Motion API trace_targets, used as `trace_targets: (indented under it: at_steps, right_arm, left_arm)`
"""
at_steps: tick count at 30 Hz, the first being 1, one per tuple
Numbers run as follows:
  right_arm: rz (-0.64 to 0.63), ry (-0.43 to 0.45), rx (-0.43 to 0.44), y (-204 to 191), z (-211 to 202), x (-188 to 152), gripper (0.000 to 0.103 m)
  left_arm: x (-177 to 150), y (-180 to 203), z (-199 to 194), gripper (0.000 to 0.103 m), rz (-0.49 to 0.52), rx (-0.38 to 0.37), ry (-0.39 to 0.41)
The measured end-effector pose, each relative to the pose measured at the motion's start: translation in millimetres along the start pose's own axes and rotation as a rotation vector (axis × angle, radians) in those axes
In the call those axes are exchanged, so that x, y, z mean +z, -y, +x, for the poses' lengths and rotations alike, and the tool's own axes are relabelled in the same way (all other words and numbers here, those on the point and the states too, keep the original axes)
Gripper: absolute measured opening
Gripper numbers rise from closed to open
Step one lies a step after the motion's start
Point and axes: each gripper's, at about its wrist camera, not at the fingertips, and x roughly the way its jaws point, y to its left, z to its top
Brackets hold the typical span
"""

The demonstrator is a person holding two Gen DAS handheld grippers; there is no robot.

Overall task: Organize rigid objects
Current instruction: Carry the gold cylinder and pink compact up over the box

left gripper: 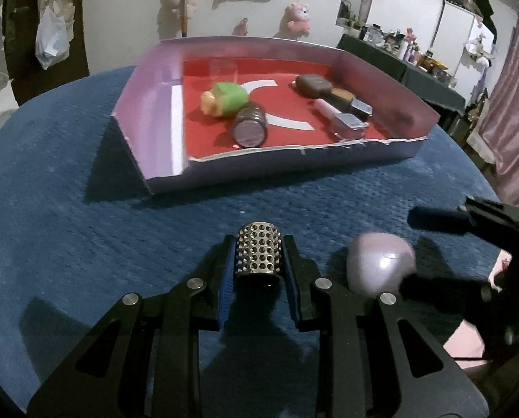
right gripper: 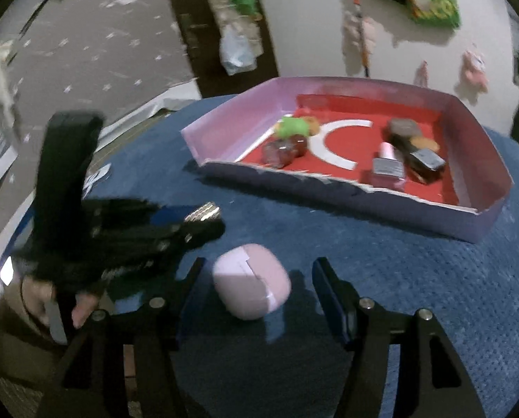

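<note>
**Listener:** While you describe it, tell me first why things sit where they do.

**Me:** Because the job is sorting hard items into one place, a shallow pink-walled tray point(left gripper: 161, 111) with a red floor stands toward the far edge of the blue-covered table point(left gripper: 67, 209). Already inside are a green toy point(left gripper: 229, 99), a clear jar on its side point(left gripper: 249, 127), and, at the tray's right end, nail-polish bottles point(left gripper: 343, 118) and a brown compact point(left gripper: 313, 83) close together. Two items remain on the cloth near the table's front edge, outside the tray.

**Listener:** What is your left gripper doing?

**Me:** My left gripper point(left gripper: 259, 261) is pinched narrow, blue pads pressing both sides of a small perforated metal cylinder point(left gripper: 258, 252). I judge I grip it so as to carry it to the tray.

**Listener:** And the right?

**Me:** My right gripper point(right gripper: 256, 292) stands part-way open, jaws either side of a lilac earbud case point(right gripper: 250, 280) lying on the cloth just right of the cylinder. Neither pad touches the case; there is a gap on each side. It holds nothing.
</note>
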Motion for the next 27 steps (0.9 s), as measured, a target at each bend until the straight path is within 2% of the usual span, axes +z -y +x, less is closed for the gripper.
trace_targets:
  at_steps: [3,6,8,9,10,12,14,17,18,19,21,24,27]
  right_arm:
    - [-0.062,0.006,-0.031,-11.4,7.5,-6.0,0.064]
    - [-0.064,-0.017,-0.047,-10.2,20.4,-12.8,0.065]
    - [-0.084,0.000,-0.060,-12.0,21.1,-16.3,0.064]
    - [-0.097,-0.002,-0.070,-13.8,23.0,-16.7,0.062]
    - [-0.110,0.002,-0.080,-15.4,23.4,-16.7,0.055]
    - [-0.109,0.004,-0.066,-15.8,23.3,-15.7,0.055]
    - [-0.108,0.004,-0.063,-14.6,23.0,-15.8,0.055]
    - [-0.089,0.007,-0.050,-11.5,21.0,-14.8,0.054]
    - [-0.080,0.010,-0.048,-10.4,20.3,-14.1,0.054]
    - [-0.073,0.014,-0.051,-9.0,19.1,-13.4,0.054]
    - [-0.064,0.019,-0.064,-6.9,17.4,-11.1,0.054]
    - [-0.041,0.015,-0.087,-0.3,16.9,-8.0,0.054]
    - [-0.002,0.007,-0.096,7.9,16.3,-3.3,0.054]
  left_arm:
    - [-0.3,-1.3,0.9,0.025,0.005,-0.008,0.008]
    - [-1.6,2.0,1.5,0.027,0.026,0.007,0.019]
    - [-1.5,3.6,1.8,0.029,0.030,0.008,0.024]
    - [-1.1,3.8,2.2,0.033,0.030,0.000,0.026]
    - [-0.9,4.0,2.3,0.043,0.027,-0.015,0.026]
    - [-0.1,3.6,3.2,0.054,0.014,-0.052,0.029]
    - [-0.2,6.9,4.4,0.054,0.018,-0.033,0.036]
    - [-2.1,11.8,4.3,0.052,0.048,-0.009,0.041]
    - [-2.2,11.8,4.1,0.046,0.052,0.000,0.044]
    - [-2.0,11.1,3.8,0.034,0.052,0.006,0.046]
    - [-1.3,7.2,3.2,0.025,0.038,0.002,0.046]
    - [0.6,0.2,-0.1,0.024,0.000,-0.021,0.049]
    - [2.9,5.1,-7.1,0.024,0.018,-0.016,0.071]
